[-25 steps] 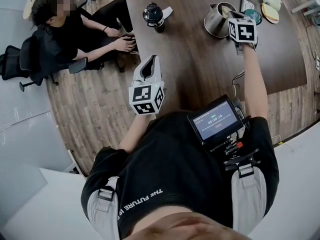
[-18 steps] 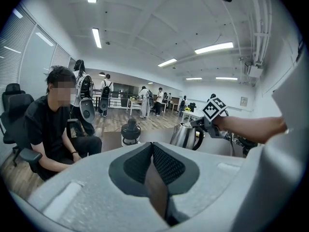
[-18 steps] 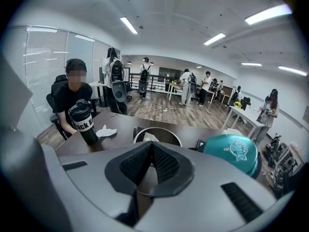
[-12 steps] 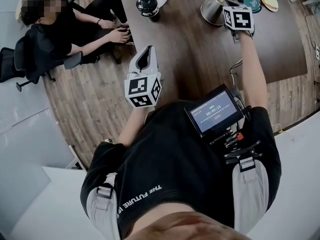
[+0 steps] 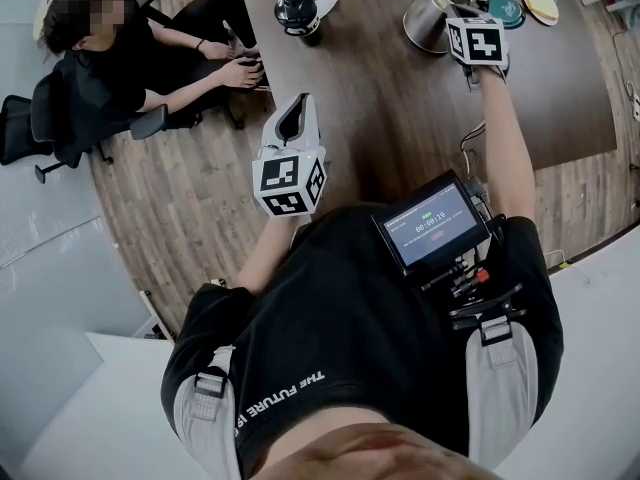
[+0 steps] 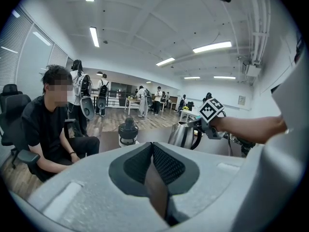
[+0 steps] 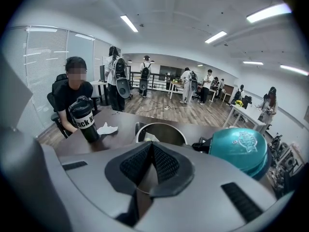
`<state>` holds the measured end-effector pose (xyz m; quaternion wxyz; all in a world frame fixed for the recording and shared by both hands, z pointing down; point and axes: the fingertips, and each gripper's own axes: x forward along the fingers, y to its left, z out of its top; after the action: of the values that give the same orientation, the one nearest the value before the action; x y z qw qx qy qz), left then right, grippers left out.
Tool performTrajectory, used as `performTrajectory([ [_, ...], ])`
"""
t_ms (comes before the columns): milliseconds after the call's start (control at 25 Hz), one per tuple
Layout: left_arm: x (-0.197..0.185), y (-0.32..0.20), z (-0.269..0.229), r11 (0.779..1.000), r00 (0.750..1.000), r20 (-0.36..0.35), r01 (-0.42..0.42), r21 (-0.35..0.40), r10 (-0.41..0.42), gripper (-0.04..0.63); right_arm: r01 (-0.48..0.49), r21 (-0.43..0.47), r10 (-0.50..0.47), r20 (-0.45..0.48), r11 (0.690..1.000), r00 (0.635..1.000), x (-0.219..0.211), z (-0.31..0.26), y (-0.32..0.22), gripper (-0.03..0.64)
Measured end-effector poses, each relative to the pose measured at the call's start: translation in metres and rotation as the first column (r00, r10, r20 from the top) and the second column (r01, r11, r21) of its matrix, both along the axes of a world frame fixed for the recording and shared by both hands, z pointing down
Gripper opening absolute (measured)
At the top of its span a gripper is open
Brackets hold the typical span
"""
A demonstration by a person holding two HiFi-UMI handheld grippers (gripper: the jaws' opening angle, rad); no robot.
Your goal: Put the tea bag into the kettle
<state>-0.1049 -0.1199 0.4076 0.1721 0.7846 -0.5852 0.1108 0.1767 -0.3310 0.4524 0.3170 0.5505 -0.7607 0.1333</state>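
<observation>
While the head view is looking steeply down, the left gripper (image 5: 302, 106) is hanging near the dark table's (image 5: 400, 118) edge and the right gripper (image 5: 462, 18) is reaching just beside the steel kettle (image 5: 428, 16). In the left gripper view, its jaws are pressing together, empty. In the right gripper view, the jaws are likewise meeting on nothing (a pale tea bag (image 7: 146, 137), it seems, is lying inside the open kettle).

The kettle (image 5: 425, 23) stands on the far part of the table (image 5: 380, 98). The bottle (image 5: 297, 10) is well to its left, with a tissue (image 7: 106, 128) just beside it. A seated person (image 5: 100, 68) is at the table's left edge.
</observation>
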Motion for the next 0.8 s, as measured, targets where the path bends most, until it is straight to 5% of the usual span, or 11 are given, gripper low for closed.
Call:
performTrajectory([
  [800, 0.0013, -0.0017, -0.0023, 1.000, 1.000, 0.005, -0.007, 0.006, 0.007, 0.015, -0.017, 0.025, 0.017, 0.004, 1.000, 1.000, -0.0013, 0.0052, -0.0022, 0.011],
])
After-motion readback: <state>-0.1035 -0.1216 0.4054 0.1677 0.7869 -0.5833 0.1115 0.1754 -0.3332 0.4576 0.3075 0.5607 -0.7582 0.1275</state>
